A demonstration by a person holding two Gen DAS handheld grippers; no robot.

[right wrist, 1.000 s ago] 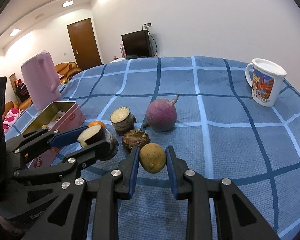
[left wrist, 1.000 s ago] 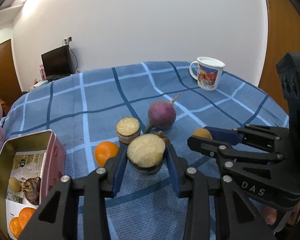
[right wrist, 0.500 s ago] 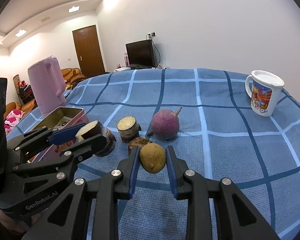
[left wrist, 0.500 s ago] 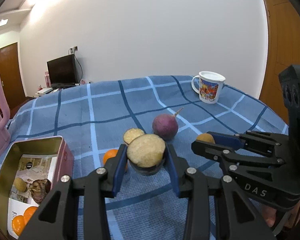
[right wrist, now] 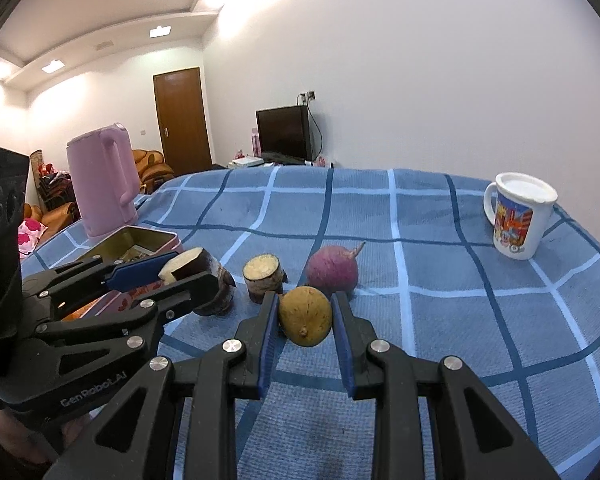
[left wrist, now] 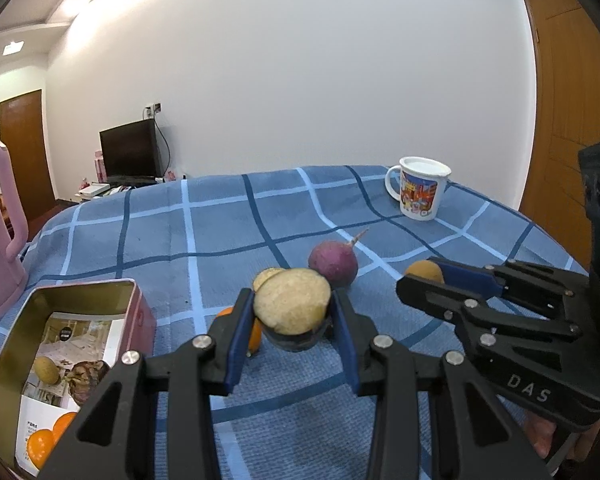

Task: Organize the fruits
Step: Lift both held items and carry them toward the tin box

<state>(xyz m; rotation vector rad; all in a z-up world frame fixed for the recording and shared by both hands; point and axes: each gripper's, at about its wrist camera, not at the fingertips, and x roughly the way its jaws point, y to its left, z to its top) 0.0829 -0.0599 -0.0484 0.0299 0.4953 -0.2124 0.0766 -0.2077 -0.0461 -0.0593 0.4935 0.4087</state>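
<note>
Left hand-held gripper (left wrist: pixel 292 316): your jaws are clenched on a cut tuber chunk (left wrist: pixel 293 306), dark skin, pale cut face turned toward the camera; it is lifted clear of the cloth.
Right hand-held gripper (right wrist: pixel 305 316): your jaws grasp a small round tan fruit (right wrist: pixel 305 315), pads pressed on both its sides, held above the cloth.
Second cut chunk (right wrist: pixel 263 278): stands upright on the blue checked cloth (right wrist: pixel 440 320), cut face up, just beside the purple radish.
Purple radish (right wrist: pixel 333 273): lies on the cloth behind your right gripper, root tip pointing up and to the right.
Orange (left wrist: pixel 255 334): on the cloth, mostly hidden behind your left gripper's left finger.
Pink tin (left wrist: pixel 138 312): open, at your left on the bench; inside lie a tan fruit, a dark wrinkled fruit and oranges on a printed sheet.
Mug (right wrist: pixel 518 216): printed, white, far right on the cloth, well apart from the fruit.
Pink kettle (right wrist: pixel 100 178): behind the tin, at the bench's left edge.
Background: a dark monitor (right wrist: pixel 283 133) stands by the wall; you see a brown door (right wrist: pixel 182 117) further left.
</note>
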